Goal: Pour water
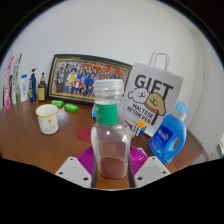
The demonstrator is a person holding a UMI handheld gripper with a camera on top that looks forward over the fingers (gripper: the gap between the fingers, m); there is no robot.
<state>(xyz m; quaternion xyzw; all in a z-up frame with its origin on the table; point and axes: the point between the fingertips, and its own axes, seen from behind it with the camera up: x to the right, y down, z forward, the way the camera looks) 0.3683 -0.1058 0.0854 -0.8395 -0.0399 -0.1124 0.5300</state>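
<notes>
A clear plastic bottle (110,135) with a white cap and a green label band stands upright between my fingers, with water in its lower part. My gripper (112,166) is shut on it: the magenta pads (88,158) press against its lower body from both sides. A white cup (47,118) stands on the wooden table (30,140), beyond the fingers and off to the left of the bottle.
A blue spray-type bottle (170,135) stands close on the right. Behind it is a white gift bag (152,92), and a framed photo (85,77) leans on the wall. Several toiletry bottles (25,88) stand far left. Small green items (70,104) and a red coaster (84,132) lie mid-table.
</notes>
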